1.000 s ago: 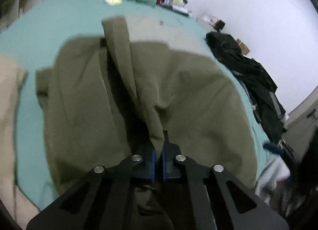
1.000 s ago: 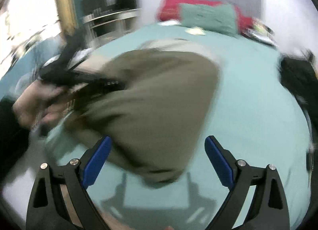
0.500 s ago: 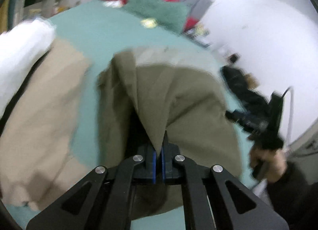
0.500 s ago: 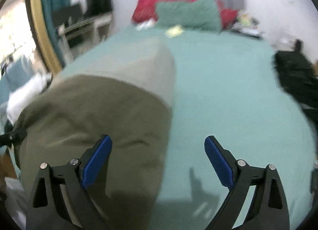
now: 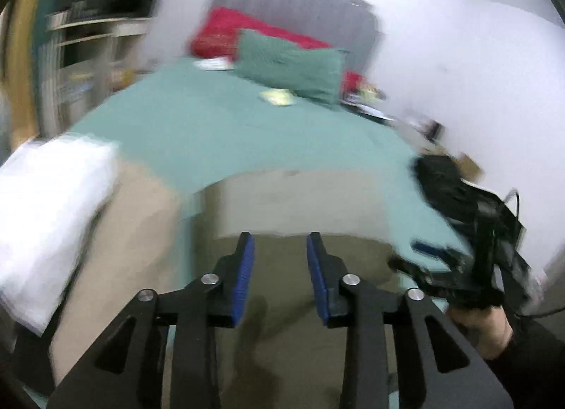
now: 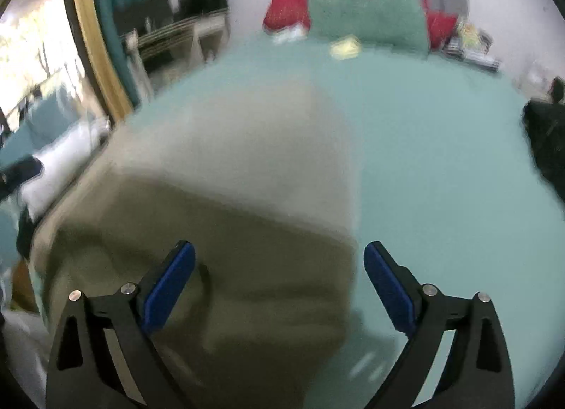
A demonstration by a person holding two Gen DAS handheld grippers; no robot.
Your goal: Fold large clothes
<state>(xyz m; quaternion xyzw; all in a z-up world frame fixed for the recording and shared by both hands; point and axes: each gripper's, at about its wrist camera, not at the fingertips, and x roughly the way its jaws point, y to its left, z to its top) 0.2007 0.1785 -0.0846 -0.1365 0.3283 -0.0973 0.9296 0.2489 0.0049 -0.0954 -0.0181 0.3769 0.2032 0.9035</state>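
Teal bedding (image 5: 219, 133) fills both views. Left gripper (image 5: 279, 268) and right gripper (image 6: 279, 289) hang spread, empty, above the olive garment (image 6: 219, 268) lying lower centre, seemingly folded once; further folds likely remain.

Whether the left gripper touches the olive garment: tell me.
Apart. In the left wrist view the left gripper is open, with nothing between its blue pads; the olive garment lies below.
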